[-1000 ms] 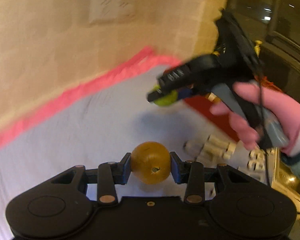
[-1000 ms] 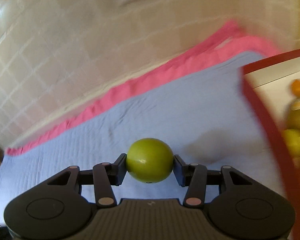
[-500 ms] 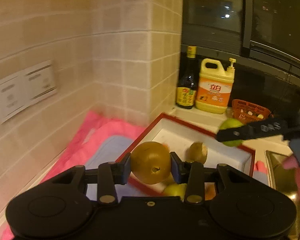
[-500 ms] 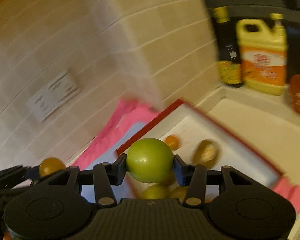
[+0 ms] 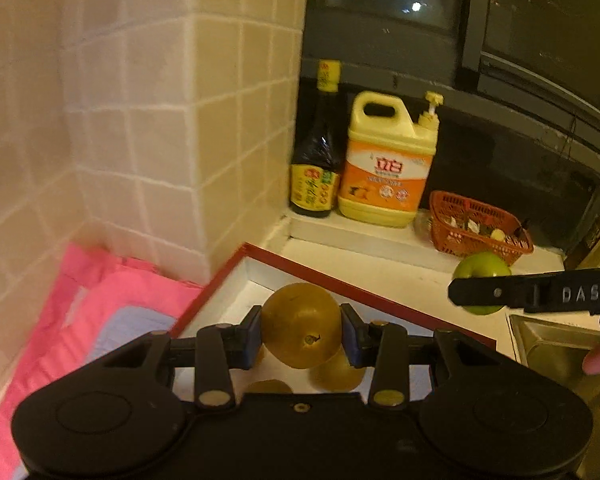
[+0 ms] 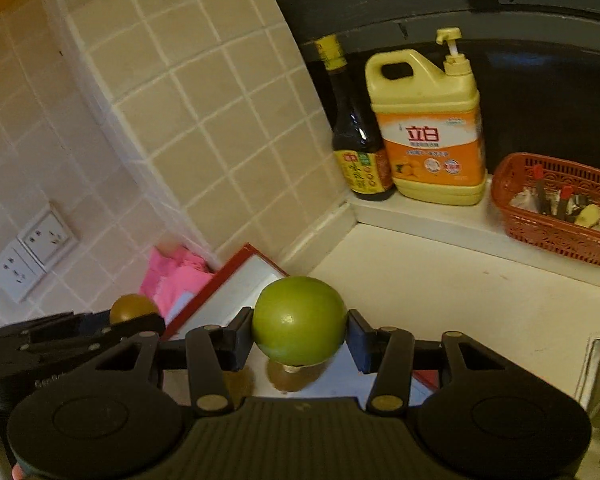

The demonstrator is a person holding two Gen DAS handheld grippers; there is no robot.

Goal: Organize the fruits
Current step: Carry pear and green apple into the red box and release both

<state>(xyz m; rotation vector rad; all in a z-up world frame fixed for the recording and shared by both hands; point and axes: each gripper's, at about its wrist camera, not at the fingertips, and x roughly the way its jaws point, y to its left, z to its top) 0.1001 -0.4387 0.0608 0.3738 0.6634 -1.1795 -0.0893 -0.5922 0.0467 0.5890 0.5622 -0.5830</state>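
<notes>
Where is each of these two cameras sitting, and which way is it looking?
Left wrist: sits on the left gripper, looking along its fingers at the brown fruit they clamp, above the red-rimmed tray; a fingertip shows at right.
Right wrist: sits on the right gripper, fingers clamping the green fruit.
Shared: both face the tiled corner, yellow jug, dark bottle, orange basket; each sees the other gripper.
</notes>
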